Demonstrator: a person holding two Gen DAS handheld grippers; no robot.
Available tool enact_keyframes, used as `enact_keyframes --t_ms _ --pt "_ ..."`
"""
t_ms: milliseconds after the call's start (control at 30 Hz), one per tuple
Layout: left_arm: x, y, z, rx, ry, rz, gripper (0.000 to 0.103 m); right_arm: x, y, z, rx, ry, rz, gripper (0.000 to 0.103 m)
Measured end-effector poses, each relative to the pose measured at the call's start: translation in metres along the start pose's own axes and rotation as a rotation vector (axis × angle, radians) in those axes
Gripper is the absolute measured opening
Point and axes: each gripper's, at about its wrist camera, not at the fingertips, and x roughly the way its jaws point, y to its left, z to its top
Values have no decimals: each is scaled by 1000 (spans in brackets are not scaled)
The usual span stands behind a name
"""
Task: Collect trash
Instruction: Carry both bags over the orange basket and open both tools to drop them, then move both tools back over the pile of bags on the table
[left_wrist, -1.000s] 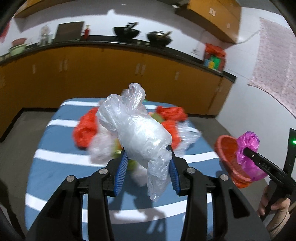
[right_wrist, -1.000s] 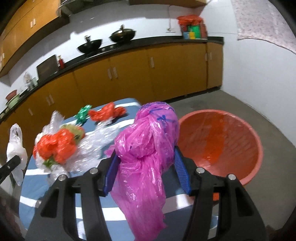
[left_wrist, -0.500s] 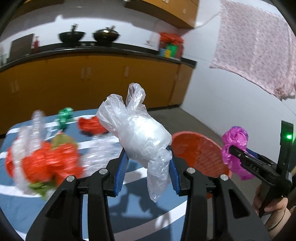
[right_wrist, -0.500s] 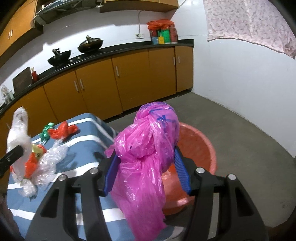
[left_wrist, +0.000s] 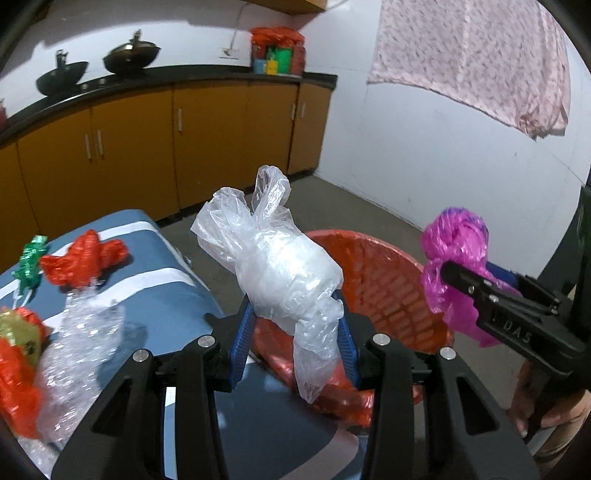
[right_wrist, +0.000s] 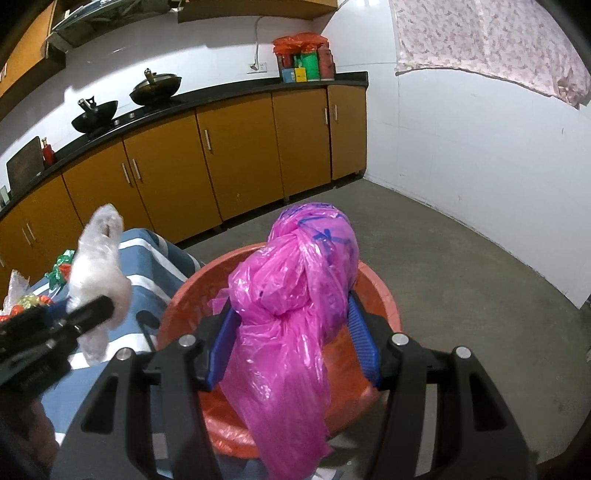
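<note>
My left gripper (left_wrist: 293, 334) is shut on a knotted clear plastic bag (left_wrist: 284, 269) and holds it at the near rim of the orange basket (left_wrist: 384, 280). My right gripper (right_wrist: 291, 343) is shut on a knotted pink plastic bag (right_wrist: 295, 317) and holds it above the same orange basket (right_wrist: 384, 295), which stands on the floor beside the table. The pink bag also shows in the left wrist view (left_wrist: 454, 258), to the right of the basket. The clear bag shows in the right wrist view (right_wrist: 98, 273), at the left.
On the blue striped table (left_wrist: 162, 295) lie a red bag (left_wrist: 83, 256), a green wrapper (left_wrist: 31, 260), crumpled clear plastic (left_wrist: 81, 347) and more red trash (left_wrist: 14, 373). Orange cabinets (right_wrist: 236, 147) line the back wall. Grey floor (right_wrist: 461, 266) lies right of the basket.
Both grippers have swung right, away from the table and toward the orange basket, each still holding its bag. The basket now lies directly under the pink bag.
</note>
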Motion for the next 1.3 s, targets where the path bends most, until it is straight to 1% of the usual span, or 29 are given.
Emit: enact_keyframes --t_ms 333,467,700,800,900,1000,1067,1167,1200,1300 --pt "34 -14 2 46 48 -38 42 20 -15 8 22 -11 2 57" --pt "44 -19 4 55 59 -45 42 25 -19 13 45 -17 23 60" --pt "50 -20 1 54 80 -53 60 24 -23 12 57 -36 44 72" --pt "49 -18 -1 45 87 -38 62 21 -26 10 62 -38 35 73" --pt "40 -9 -2 17 85 -21 65 18 -28 11 66 -42 21 74" --pt "25 4 -6 -11 69 17 70 13 -26 10 54 -47 7 75" --pt "11 12 -8 -32 55 41 71 8 -23 8 47 -48 8 75" --pt "-14 24 -10 -60 24 70 73 2 -13 6 29 -49 19 75" --pt "-24 28 -11 -67 7 83 76 -1 -9 5 21 -49 24 75" --pt "-53 38 -14 -81 -39 126 79 -8 15 4 -9 -49 61 75"
